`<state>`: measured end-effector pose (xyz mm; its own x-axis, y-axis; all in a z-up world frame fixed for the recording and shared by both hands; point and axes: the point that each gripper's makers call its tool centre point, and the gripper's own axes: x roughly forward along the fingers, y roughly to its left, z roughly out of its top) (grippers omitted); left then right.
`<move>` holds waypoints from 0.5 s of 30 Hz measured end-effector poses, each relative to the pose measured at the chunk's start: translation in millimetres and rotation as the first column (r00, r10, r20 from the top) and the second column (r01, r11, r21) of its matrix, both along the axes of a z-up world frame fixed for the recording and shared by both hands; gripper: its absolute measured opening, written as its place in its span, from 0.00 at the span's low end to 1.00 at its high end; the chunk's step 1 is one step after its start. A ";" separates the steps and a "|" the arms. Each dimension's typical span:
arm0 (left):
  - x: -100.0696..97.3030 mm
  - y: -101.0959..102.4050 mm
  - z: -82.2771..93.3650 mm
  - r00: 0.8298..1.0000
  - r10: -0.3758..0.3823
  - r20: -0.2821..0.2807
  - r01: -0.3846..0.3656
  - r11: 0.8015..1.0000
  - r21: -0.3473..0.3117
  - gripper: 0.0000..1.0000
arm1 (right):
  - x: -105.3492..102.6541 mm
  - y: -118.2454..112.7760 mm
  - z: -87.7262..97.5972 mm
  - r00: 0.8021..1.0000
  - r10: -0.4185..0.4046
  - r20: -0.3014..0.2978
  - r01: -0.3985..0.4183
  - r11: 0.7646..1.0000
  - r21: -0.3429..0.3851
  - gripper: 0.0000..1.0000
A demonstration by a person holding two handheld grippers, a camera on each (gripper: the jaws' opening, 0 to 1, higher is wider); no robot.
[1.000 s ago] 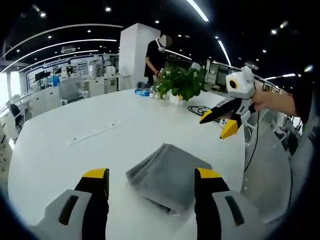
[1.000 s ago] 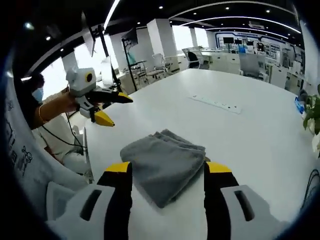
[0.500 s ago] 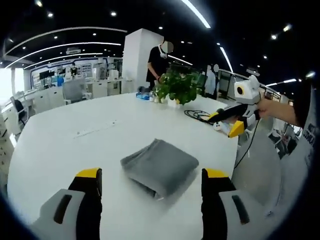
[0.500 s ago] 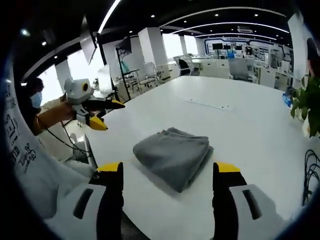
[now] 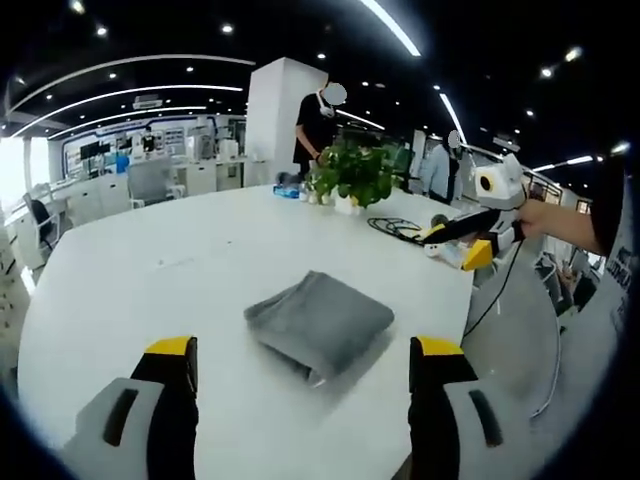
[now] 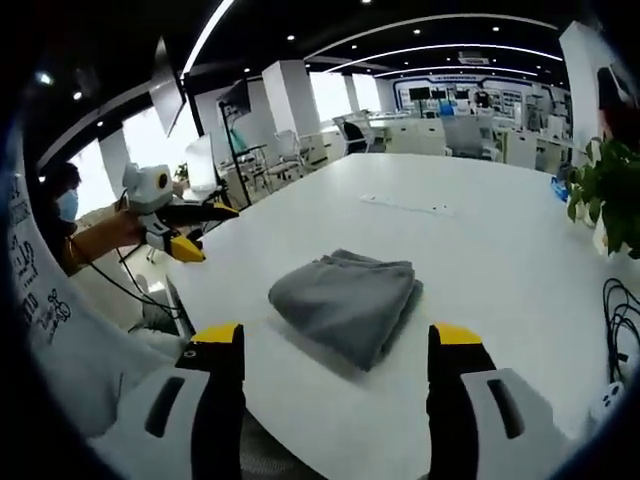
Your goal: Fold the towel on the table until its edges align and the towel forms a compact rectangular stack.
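Observation:
A grey towel [image 5: 318, 323] lies folded into a compact rectangular stack on the white table [image 5: 150, 290]; it also sits mid-table [image 6: 348, 299] in the right gripper view. My left gripper [image 5: 303, 352] is open, held back from the towel with nothing between its yellow-tipped jaws. My right gripper [image 6: 337, 337] is open too, pulled back near the table's edge. The right gripper [image 5: 470, 238] also appears at the right of the left gripper view, held by a hand off the table's edge. The left gripper [image 6: 185, 230] appears at the left of the right gripper view, also held clear of the table.
A potted green plant [image 5: 358, 172] and small items stand at the far side of the table, with a black cable [image 5: 395, 226] lying near them. A power strip [image 6: 405, 206] is set into the tabletop. A person [image 5: 315, 118] stands behind the plant. Office desks and chairs fill the background.
Both grippers have drawn back and away from the folded towel, which now looks smaller and farther off. The towel itself has stayed put on the table.

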<state>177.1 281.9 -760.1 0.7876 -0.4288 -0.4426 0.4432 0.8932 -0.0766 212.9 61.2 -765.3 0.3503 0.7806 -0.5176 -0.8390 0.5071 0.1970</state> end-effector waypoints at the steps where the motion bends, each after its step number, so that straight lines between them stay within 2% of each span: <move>1: -0.5 0.6 0.5 1.000 -0.001 0.000 0.001 1.000 0.002 0.90 | -0.3 0.1 0.4 1.000 -0.002 0.001 0.002 1.000 0.002 0.74; 15: -5.3 6.5 7.5 1.000 0.006 0.019 -0.006 1.000 0.011 0.94 | -5.9 -0.8 4.5 1.000 -0.014 0.012 0.014 1.000 0.005 0.76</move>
